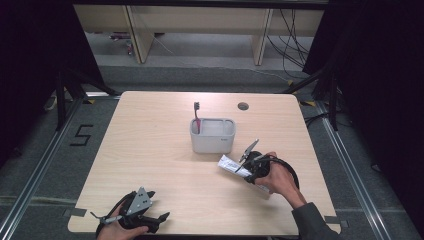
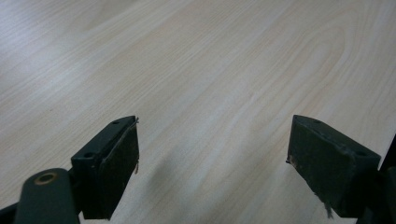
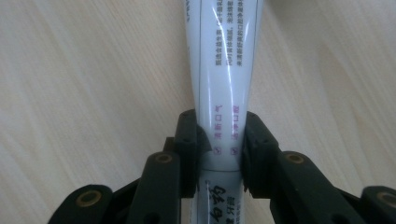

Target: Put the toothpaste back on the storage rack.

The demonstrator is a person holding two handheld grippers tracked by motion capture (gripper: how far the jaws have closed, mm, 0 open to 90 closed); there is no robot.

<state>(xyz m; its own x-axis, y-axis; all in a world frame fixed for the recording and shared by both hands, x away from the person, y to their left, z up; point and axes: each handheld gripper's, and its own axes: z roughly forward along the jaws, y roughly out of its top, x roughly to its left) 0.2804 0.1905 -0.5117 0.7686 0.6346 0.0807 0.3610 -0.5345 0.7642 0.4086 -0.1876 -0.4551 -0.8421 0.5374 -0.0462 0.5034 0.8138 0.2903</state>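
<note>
Our right gripper (image 3: 219, 144) pinches the white toothpaste tube (image 3: 226, 70) between its jaws, its long side pointing straight ahead, just beside the grey cup (image 1: 212, 136). Our left gripper (image 2: 212, 163) waits spread wide over the counter (image 1: 150, 150).

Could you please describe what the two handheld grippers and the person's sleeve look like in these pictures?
Both are black two-jaw tools. The left gripper carries a grey three-cornered plate on top, and its blocky pads are frayed at the edges. The right gripper has a similar grey plate, brass-coloured pivot rivets and a black cable looping around the hand. The person's sleeve is dark grey.
</note>
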